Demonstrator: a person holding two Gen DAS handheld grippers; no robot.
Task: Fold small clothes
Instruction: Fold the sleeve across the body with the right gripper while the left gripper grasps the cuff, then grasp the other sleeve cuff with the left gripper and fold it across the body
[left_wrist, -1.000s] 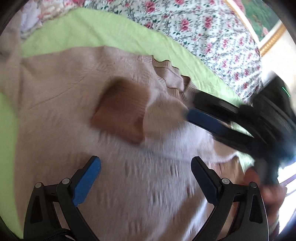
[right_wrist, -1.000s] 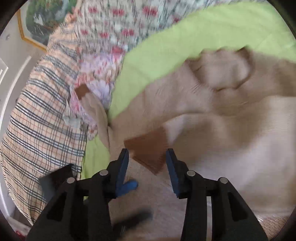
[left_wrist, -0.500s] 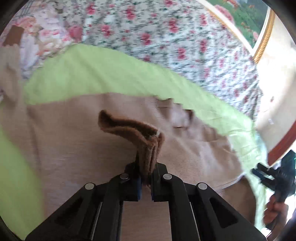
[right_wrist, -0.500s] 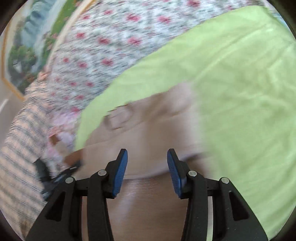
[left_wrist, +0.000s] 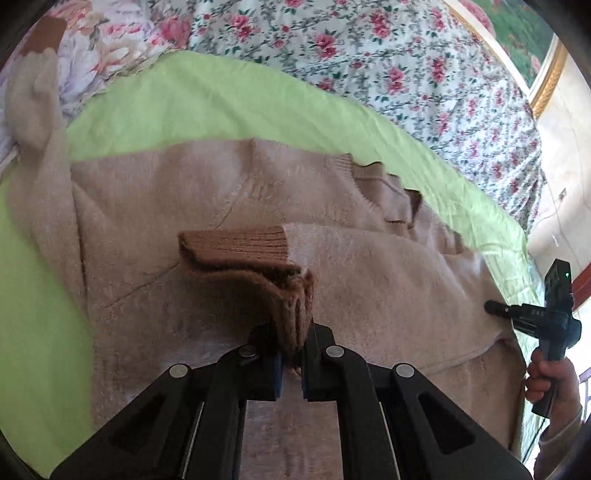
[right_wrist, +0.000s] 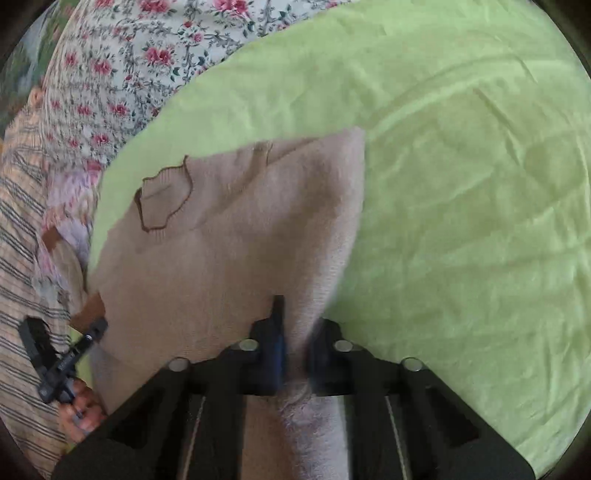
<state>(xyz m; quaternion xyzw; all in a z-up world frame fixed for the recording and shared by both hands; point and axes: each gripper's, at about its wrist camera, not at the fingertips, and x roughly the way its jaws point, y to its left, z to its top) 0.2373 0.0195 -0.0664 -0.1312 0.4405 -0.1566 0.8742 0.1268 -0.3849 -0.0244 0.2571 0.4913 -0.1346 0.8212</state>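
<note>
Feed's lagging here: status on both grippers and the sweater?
Left gripper shut on brown cuff, sleeve across sweater. Right gripper shut on sweater's edge. Nothing in the way on green sheet.

Two close wrist views along each gripper, from roughly opposite sides, sharing the sweater (left_wrist: 369, 280) neckline.

Sweater (left_wrist: 369, 266): hem running off the lower frame edge; cuff (left_wrist: 258, 254) tip disappearing between left gripper (left_wrist: 291, 369) pads (right view's folded edge blurring).
</note>
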